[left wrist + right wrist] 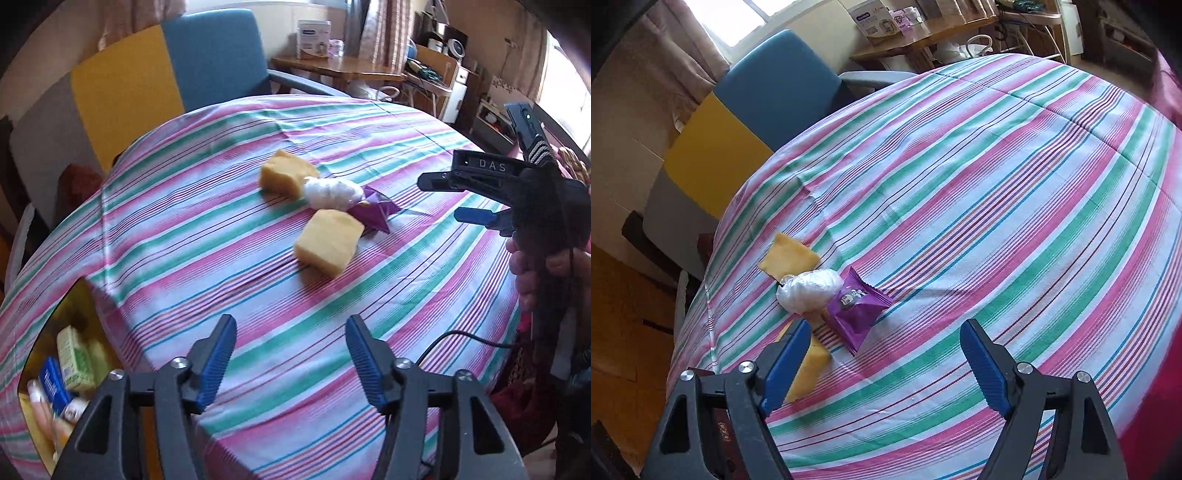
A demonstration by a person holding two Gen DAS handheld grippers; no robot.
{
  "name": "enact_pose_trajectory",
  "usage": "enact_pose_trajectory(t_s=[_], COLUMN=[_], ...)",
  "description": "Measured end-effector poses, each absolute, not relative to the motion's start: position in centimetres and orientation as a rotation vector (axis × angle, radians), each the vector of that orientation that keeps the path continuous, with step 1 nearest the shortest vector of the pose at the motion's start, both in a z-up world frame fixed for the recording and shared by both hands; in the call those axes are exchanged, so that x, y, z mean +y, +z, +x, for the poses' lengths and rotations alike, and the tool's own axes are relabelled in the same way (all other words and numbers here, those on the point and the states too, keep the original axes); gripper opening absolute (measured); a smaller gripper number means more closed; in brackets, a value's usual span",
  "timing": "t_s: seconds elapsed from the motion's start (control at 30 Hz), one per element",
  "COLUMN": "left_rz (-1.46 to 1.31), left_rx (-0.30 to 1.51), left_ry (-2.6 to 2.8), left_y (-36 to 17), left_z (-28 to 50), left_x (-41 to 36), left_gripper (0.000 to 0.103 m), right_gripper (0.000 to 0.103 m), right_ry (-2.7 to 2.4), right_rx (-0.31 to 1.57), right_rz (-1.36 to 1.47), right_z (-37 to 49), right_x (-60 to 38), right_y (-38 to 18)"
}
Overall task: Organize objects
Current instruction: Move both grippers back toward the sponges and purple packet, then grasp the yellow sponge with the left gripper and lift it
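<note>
Near the bench centre lie four touching items: two yellow blocks, the nearer (328, 242), a white bundle (330, 192), a purple packet (855, 308). Right gripper (886, 363) is closest; left gripper (291, 363) farther. Both fingers wide, empty.

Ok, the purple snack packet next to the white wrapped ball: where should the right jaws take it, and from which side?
Probably take the purple packet across its puffed middle, coming from above on the side away from the white ball. It lies flat on the striped cloth, its crimped ends are thin, and the ball and a yellow block crowd its other side. The right gripper is open with nothing between its jaws.
</note>
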State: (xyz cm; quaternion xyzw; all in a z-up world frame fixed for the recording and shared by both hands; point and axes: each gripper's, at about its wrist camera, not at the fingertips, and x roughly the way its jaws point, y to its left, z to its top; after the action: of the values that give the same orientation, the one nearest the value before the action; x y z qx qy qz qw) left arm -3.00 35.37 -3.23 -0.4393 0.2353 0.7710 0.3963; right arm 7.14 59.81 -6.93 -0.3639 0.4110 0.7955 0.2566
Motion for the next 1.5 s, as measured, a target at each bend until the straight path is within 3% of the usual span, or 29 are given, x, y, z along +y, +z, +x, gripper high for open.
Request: enact_pose_trajectory(t_s=[0.27, 0.4, 0.6, 0.67, 0.7, 0.83, 1.23, 1.33, 1.4, 1.5], left_rz=[-1.14, -1.144, -1.136, -1.164, -1.187, -1.215, -1.231, -1.227, -1.218, -1.205], left_rx=[0.657, 0.686, 0.721, 0.686, 0.663, 0.584, 0.389, 0.354, 0.335, 0.307], left_ry=[1.873, 1.855, 1.836, 1.819, 1.811, 1.81, 1.875, 1.887, 1.901, 1.926], left_y=[-6.3, -7.6, -8.9, -9.5, -9.7, -9.6, -5.5, -4.3, -3.6, -2.8], left_z=[-5.3, -5.8, -6.5, -7.1, -7.4, -7.8, -4.7, -3.6, -3.2, -2.9], left_x=[41.6, 43.8, 45.8, 46.1, 46.1, 45.1, 36.5, 33.9, 32.6, 30.8], left_gripper=[0.065, 0.076, 0.076, 0.071, 0.062, 0.055, 0.054, 0.054, 0.054, 0.055], right_gripper=[0.084, 0.084, 0.084, 0.084, 0.084, 0.084, 0.084, 0.076, 0.062, 0.056], right_ry=[2.153, 2.143, 2.154, 2.156, 2.156, 2.148, 2.122, 2.127, 2.135, 2.147], right_rx=[1.173, 1.214, 1.218, 1.215, 1.215, 1.205, 1.185, 1.172, 1.186, 1.249], right_rz=[-0.972, -0.963, -0.981, -0.989, -0.993, -0.994, -1.015, -1.03, -1.047, -1.066], right_z=[7.4, 7.5, 7.1, 7.0, 7.0, 7.0, 6.8, 6.6, 6.4, 5.7], right_x=[60.1, 60.4, 60.2, 60.0, 60.0, 60.0, 60.0, 59.7, 59.4, 59.2], right_y=[-7.1, -7.3, -7.3, -7.4, -7.4, -7.4, -7.6, -7.7, -7.8, -8.1])
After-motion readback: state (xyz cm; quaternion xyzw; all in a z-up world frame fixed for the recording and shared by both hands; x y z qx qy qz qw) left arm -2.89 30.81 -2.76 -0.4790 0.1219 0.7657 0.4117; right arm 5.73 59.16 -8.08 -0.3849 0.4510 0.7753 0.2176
